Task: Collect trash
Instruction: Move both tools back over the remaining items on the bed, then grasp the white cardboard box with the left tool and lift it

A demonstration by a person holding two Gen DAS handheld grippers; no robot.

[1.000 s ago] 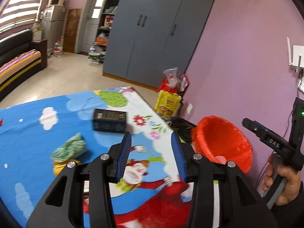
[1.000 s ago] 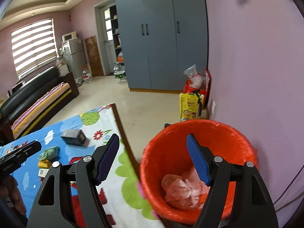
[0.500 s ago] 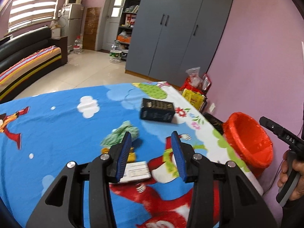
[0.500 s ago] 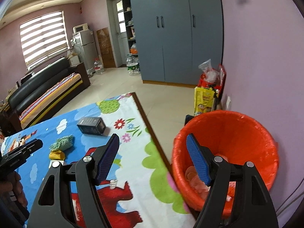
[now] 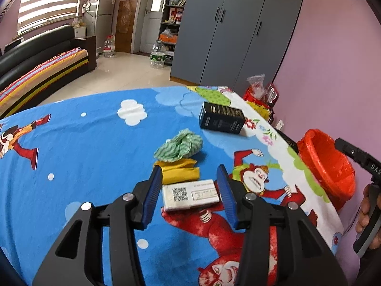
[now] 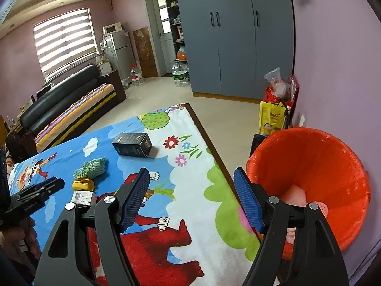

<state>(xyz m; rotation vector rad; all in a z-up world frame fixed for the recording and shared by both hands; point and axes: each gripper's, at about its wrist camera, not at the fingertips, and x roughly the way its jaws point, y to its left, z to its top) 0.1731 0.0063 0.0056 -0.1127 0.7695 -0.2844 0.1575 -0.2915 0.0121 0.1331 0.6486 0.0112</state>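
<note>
On cartoon-print cloth (image 5: pixel 90 147), flat white carton (image 5: pixel 190 194) framed by left gripper (image 5: pixel 190 196), ribbed blue pads opening, untouched; right gripper (image 6: pixel 193 200) spread empty near orange-lined bin (image 6: pixel 309 166).

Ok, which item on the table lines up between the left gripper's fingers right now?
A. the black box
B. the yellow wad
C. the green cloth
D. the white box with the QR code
D: in the left wrist view the white box with the QR code lies flat on the table between the left gripper fingers, whose jaws are opening and not touching it; the yellow wad, green cloth and black box lie farther off.
</note>
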